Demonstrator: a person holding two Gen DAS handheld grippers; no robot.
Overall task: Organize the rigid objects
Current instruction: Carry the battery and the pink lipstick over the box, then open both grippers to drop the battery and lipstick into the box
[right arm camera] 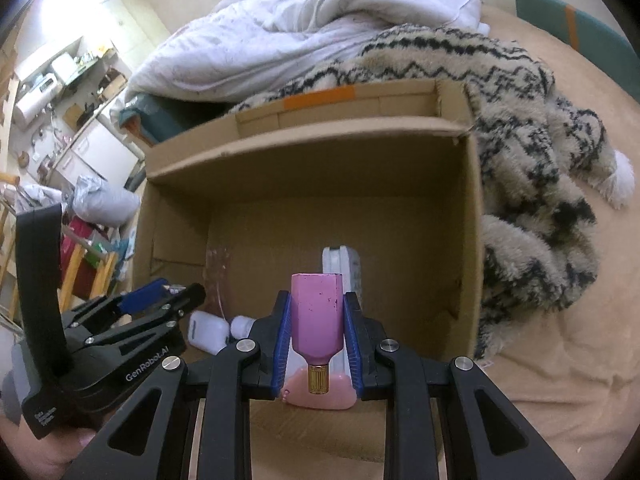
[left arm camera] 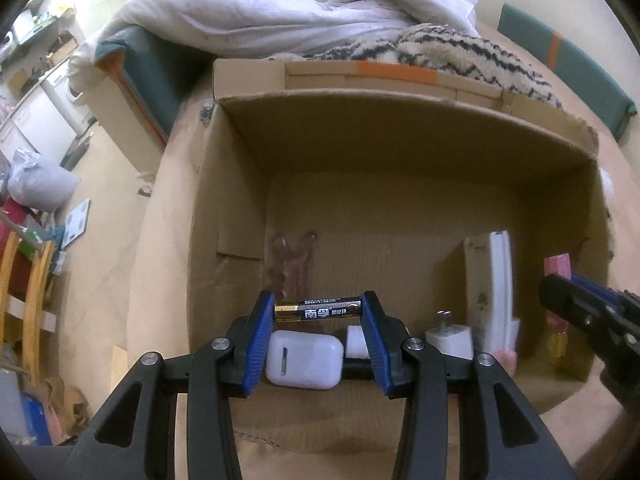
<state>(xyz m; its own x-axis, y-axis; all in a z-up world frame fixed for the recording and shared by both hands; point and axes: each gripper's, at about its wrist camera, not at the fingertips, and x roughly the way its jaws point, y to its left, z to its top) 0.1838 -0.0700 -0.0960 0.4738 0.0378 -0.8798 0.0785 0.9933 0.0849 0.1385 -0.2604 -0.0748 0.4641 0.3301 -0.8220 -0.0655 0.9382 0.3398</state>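
Left gripper (left arm camera: 319,308) jaws pinching black-gold battery (left arm camera: 318,309); right gripper (right arm camera: 316,312) jaws clamping pink bottle (right arm camera: 317,316).

A: "What does the cardboard box (left arm camera: 400,152) hold?"
B: "One white earbud case (left arm camera: 304,364), one white charger plug (left arm camera: 450,340), one tall white remote-like item (left arm camera: 500,292)."
A: "And clamped in the grippers?"
B: "One battery (left arm camera: 318,309), one pink bottle (right arm camera: 317,316). Two grippers altogether."
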